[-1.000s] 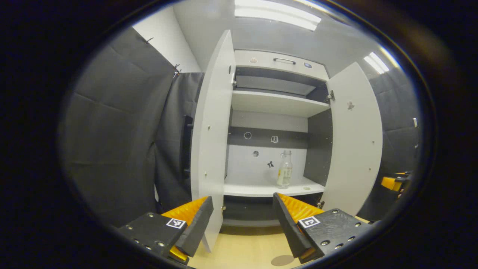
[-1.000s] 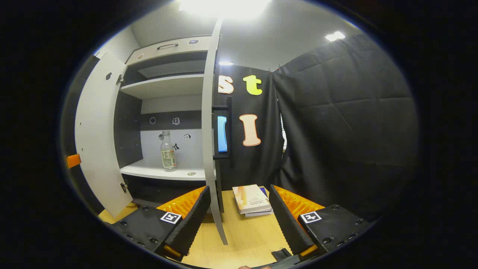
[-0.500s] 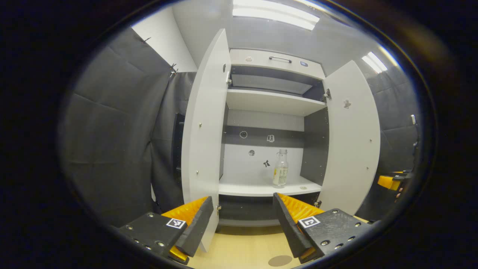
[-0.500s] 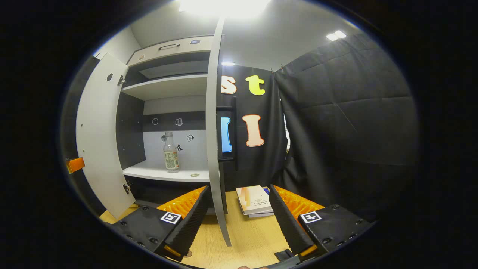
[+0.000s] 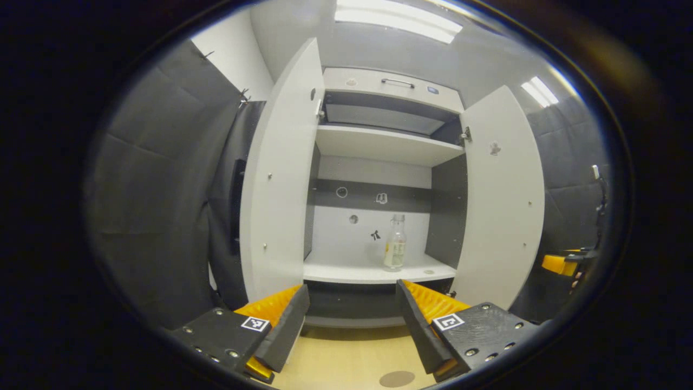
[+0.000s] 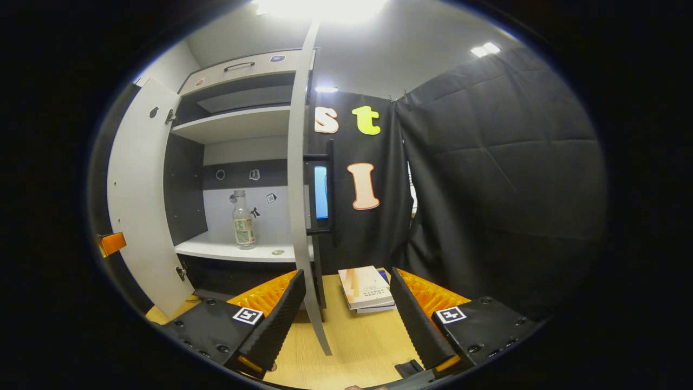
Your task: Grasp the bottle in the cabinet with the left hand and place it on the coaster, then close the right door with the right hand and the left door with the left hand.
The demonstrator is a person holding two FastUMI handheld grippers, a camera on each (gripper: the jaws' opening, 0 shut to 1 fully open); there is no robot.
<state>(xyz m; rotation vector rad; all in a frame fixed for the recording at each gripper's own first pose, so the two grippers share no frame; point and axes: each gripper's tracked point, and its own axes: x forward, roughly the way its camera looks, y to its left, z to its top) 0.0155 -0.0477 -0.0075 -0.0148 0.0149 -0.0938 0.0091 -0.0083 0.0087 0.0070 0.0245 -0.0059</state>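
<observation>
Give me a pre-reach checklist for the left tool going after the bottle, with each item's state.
1. Left tool open, nothing between its fingers: ok.
2. Bottle upright on the cabinet shelf: ok.
3. Both doors, left door and right door, swung open, path to the shelf free: ok.
4. Coaster bare on the table: ok.
5. Right tool open, off the right door: ok.
6. Bottle cap on: cannot tell.

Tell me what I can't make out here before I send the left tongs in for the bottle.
- Bottle contents and label: too small, left gripper view.
- Coaster: cut by the bottom edge, left gripper view.
- Small item on the shelf beside the bottle: too small to identify, right gripper view.
- Books: partly behind the right tongs' finger.
</observation>
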